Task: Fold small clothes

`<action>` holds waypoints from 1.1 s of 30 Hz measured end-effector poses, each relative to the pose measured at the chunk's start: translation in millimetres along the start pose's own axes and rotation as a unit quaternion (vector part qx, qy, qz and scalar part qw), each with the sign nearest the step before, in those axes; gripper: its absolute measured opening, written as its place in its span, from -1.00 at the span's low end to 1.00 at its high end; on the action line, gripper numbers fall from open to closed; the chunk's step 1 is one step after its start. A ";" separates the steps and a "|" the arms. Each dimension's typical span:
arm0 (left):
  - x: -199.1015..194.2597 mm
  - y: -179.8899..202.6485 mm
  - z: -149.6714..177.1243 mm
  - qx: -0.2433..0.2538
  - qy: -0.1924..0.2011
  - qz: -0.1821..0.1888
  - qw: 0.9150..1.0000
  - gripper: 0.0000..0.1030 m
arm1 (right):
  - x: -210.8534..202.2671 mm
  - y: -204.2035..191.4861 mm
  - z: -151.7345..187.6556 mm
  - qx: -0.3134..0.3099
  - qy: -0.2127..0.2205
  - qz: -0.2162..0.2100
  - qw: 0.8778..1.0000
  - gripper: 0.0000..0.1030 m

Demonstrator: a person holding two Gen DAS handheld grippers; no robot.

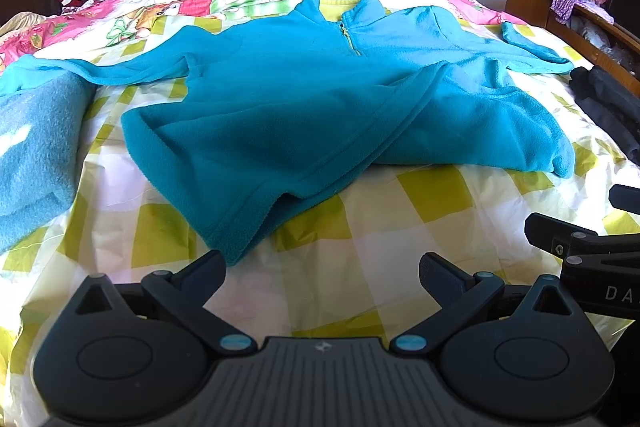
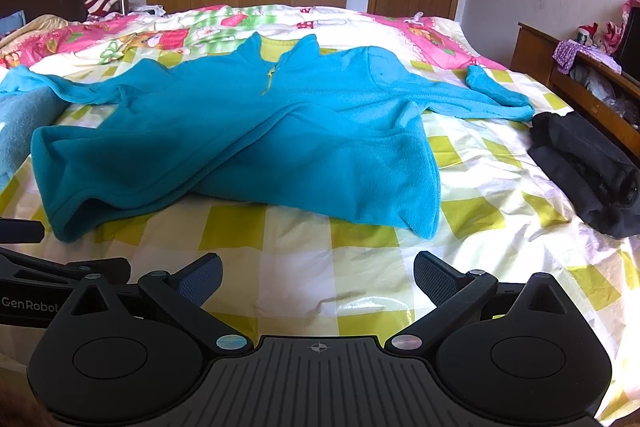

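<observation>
- One teal fleece pullover [image 1: 304,95] was spread front-up on the checked bedsheet [image 1: 400,227], collar toward the far side, both sleeves out, and its hem nearest the grippers was rumpled and partly flipped over.
- Two grippers: left gripper [image 1: 322,273] and right gripper [image 2: 318,273] both hovered over bare sheet just short of the hem, jaws spread wide, nothing in either.
- One folded light-blue fleece piece [image 1: 36,155] lay beside the left sleeve, cut off by the frame edge.
- One black clothing pile [image 2: 588,171] sat by the right sleeve; couldn't tell how many items were in it.
- Readable writing: "GenRobot" on the left gripper's side in the right wrist view, and just "DA" before the cutoff in the left.
</observation>
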State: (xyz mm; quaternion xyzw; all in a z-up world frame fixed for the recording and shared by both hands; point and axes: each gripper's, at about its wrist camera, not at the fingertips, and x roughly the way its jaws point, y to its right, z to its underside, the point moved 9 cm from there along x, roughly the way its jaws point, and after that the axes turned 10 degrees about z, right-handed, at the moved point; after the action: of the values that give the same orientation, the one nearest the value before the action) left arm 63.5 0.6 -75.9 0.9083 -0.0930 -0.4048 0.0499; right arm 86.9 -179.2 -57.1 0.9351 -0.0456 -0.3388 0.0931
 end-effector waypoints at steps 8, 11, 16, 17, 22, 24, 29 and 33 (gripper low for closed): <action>1.6 -1.6 1.5 -0.004 -0.003 -0.001 1.000 1.00 | 1.7 -2.3 0.6 -0.003 0.000 -0.001 1.000 0.97; 1.7 -2.1 1.2 -0.005 -0.004 -0.001 1.000 1.00 | 2.2 -3.0 0.3 -0.004 0.000 -0.002 1.000 0.97; 2.2 -2.0 1.0 -0.005 -0.006 -0.002 1.000 1.00 | 2.2 -3.1 0.2 -0.004 -0.001 -0.002 1.000 0.97; 2.4 -2.0 1.1 -0.005 -0.006 -0.002 1.000 1.00 | 2.3 -3.4 0.0 -0.004 -0.001 -0.002 1.000 0.97; 2.4 -2.0 1.2 -0.005 -0.006 -0.002 1.000 1.00 | 2.4 -3.3 0.1 -0.004 -0.001 -0.002 1.000 0.97; 2.4 -2.1 1.3 -0.006 -0.006 -0.002 1.000 1.00 | 2.6 -3.5 0.1 -0.005 -0.001 -0.002 1.000 0.97; 3.4 -2.6 2.3 -0.007 -0.008 -0.002 1.000 1.00 | 2.5 -5.3 -0.6 -0.009 0.000 -0.004 1.000 0.97; 3.9 -2.8 2.7 -0.008 -0.010 -0.002 1.000 1.00 | 3.8 -5.9 -1.3 -0.011 0.000 -0.006 1.000 0.97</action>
State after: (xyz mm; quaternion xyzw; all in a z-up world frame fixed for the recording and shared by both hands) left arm 64.4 2.5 -81.0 0.9040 -0.0884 -0.4145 0.0556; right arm 90.7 -173.9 -59.7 0.9344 -0.0366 -0.3395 0.1014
